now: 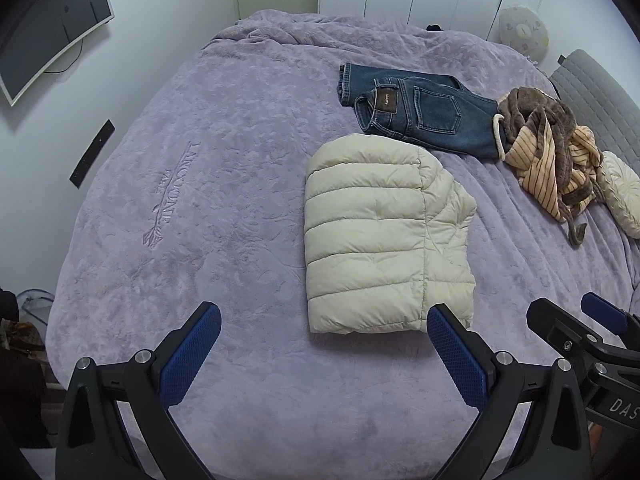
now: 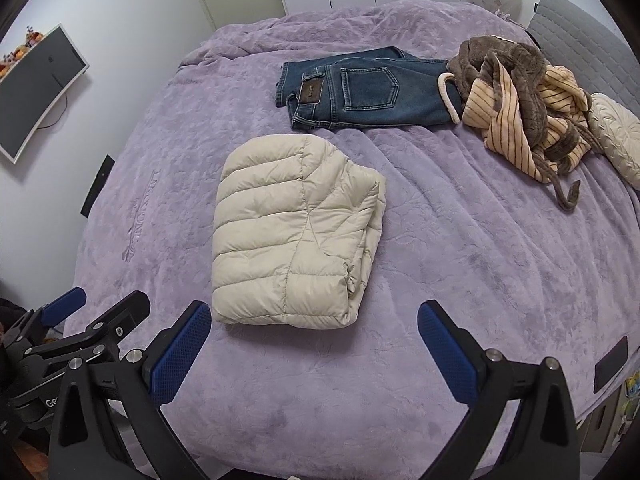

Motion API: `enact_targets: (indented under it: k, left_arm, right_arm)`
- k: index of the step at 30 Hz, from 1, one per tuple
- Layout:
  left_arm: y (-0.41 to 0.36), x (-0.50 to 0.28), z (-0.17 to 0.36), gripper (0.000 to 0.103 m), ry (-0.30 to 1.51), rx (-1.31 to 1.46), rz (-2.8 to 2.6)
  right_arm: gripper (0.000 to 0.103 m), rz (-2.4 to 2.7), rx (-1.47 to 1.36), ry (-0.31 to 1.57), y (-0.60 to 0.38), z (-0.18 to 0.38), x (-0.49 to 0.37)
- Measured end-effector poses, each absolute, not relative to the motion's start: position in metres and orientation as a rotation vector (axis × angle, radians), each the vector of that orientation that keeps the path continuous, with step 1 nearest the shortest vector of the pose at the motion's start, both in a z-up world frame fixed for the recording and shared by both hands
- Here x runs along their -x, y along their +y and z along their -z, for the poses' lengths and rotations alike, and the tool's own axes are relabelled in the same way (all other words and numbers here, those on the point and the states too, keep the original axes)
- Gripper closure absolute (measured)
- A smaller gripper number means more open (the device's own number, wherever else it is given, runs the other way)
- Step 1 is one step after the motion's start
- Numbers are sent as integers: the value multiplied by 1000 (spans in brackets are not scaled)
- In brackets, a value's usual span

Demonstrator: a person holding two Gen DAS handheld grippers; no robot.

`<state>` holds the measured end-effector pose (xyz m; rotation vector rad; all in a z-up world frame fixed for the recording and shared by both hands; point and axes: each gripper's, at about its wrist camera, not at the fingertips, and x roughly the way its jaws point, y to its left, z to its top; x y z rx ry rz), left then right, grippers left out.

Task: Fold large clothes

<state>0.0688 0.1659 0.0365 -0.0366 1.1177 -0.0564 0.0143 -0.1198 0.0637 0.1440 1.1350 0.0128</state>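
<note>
From the left wrist, the left gripper (image 1: 324,324) hung above the purple bedspread (image 1: 200,200) with its blue-padded jaws spread wide and nothing between them. And there was the cream puffer jacket (image 1: 376,236), folded into a tidy rectangle, lying flat on the bedspread just ahead of the right-hand finger, which overlapped the jacket's near corner in this view. Beyond it lay the folded jeans (image 1: 420,108), almost touching the jacket's far edge, and to their right a crumpled brown and striped robe (image 1: 552,148), its edge against the jeans. The other tool's black frame poked in at the lower right.

Over to the right wrist: the right gripper (image 2: 314,324) was released too, jaws fully apart, only bedspread (image 2: 440,260) showing in the gap. The puffer jacket (image 2: 292,236) sat ahead and slightly left, near the left finger, clear of both pads. Jeans (image 2: 368,92) further back, robe (image 2: 520,108) heaped at their right end, a cream cushion (image 2: 616,144) beside that. The left gripper's (image 2: 104,304) fingers showed at lower left.
</note>
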Motion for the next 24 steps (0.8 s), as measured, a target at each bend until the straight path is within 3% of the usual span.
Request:
enact_targets:
  k: [24]
  left_arm:
    - [171,-63,-40,0,1112,24,49]
  right_arm:
    - [0,18,-166,1145,-120,-64,-8]
